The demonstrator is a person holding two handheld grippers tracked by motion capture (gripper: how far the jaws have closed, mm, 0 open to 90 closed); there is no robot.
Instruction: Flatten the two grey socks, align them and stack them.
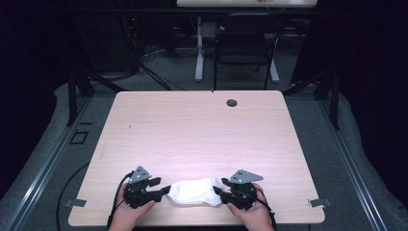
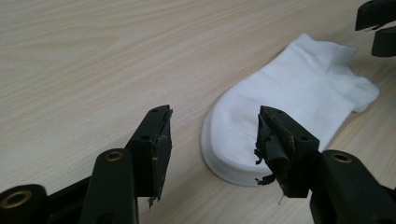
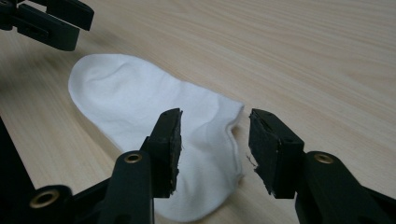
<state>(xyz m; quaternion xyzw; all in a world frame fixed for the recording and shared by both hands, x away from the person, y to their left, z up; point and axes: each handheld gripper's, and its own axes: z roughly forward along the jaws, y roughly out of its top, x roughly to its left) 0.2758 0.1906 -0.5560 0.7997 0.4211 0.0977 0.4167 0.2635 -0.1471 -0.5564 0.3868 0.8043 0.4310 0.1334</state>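
High view: both tongs — left [image 1: 166, 189], right [image 1: 216, 191] — released at the sock [image 1: 195, 192], its ends partly hidden.

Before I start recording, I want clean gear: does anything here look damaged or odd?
Yes: the left gripper has frayed, peeling pads. The white sock lies flat and looks fine.

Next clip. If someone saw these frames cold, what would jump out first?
A white sock lies flat at the near edge of the pale wooden table, bright against the dark room. The left tongs and right tongs flank it, one at each end, both open and gripping nothing.
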